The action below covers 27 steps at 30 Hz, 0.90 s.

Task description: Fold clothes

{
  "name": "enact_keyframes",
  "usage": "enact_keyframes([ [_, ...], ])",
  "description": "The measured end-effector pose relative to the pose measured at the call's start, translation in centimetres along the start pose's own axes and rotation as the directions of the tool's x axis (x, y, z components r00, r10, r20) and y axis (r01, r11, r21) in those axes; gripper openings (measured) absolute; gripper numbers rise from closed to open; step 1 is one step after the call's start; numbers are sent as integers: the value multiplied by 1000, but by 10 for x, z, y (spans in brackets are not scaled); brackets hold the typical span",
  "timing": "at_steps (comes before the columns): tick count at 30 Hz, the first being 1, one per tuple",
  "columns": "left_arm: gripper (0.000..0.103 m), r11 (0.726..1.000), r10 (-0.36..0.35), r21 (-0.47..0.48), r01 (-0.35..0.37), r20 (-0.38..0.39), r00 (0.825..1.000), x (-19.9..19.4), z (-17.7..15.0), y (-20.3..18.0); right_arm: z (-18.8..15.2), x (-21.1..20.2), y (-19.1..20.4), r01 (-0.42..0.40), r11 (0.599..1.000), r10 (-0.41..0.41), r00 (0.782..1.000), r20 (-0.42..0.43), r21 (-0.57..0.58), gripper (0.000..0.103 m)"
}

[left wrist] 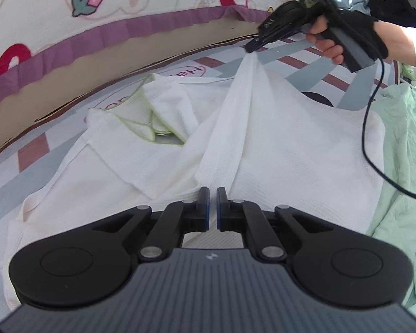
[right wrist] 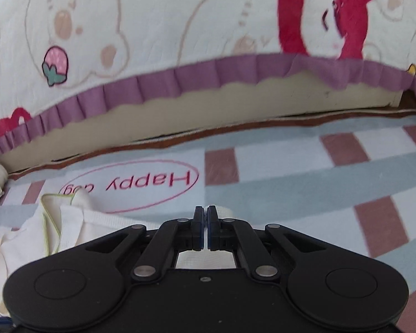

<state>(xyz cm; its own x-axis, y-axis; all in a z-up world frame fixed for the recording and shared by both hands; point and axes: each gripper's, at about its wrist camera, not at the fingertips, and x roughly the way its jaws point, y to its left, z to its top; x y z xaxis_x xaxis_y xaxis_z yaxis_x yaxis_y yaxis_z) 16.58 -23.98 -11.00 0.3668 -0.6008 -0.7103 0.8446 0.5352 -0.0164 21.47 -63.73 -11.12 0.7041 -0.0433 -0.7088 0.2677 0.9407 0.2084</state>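
Right tool [left wrist: 251,48] is pinching a corner of the white shirt [left wrist: 291,144] and lifting it into a peak above the bed [left wrist: 27,152], its jaws closed on the cloth; in its own view the tips [right wrist: 207,229] are standing nearly together with a strip of white fabric between them. Left tool [left wrist: 213,208] is hovering low over the near edge of the shirt, jaws almost closed with a narrow gap, and whether any cloth is caught in them I cannot tell. Shirt is lying spread across the checked bed cover, green-trimmed neckline [left wrist: 149,127] toward the far left, one part already lying doubled over near the collar. Judging by this, folding is under way but not finished: the raised side is not laid down, and the body is lying wide rather than as a compact stack
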Motion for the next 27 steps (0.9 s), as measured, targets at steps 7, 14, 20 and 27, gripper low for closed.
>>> enact_keyframes([
  [7, 25, 995, 59, -82, -58, 3, 998, -30, -14, 45, 2, 21, 13, 142, 987, -144, 989, -29, -72, 2],
  [14, 29, 900, 152, -414, -137, 5, 988, -51, -58, 131, -1, 19, 26, 227, 970, -230, 973, -29, -86, 2],
  [20, 31, 874, 209, -453, -174, 29, 978, -44, -62, 159, -3, 20, 38, 289, 948, -295, 955, -31, -129, 2],
  [27, 31, 948, 229, -193, -252, -137, 964, 9, -53, 132, -8, 24, 43, 324, 933, -336, 940, -53, -157, 3],
])
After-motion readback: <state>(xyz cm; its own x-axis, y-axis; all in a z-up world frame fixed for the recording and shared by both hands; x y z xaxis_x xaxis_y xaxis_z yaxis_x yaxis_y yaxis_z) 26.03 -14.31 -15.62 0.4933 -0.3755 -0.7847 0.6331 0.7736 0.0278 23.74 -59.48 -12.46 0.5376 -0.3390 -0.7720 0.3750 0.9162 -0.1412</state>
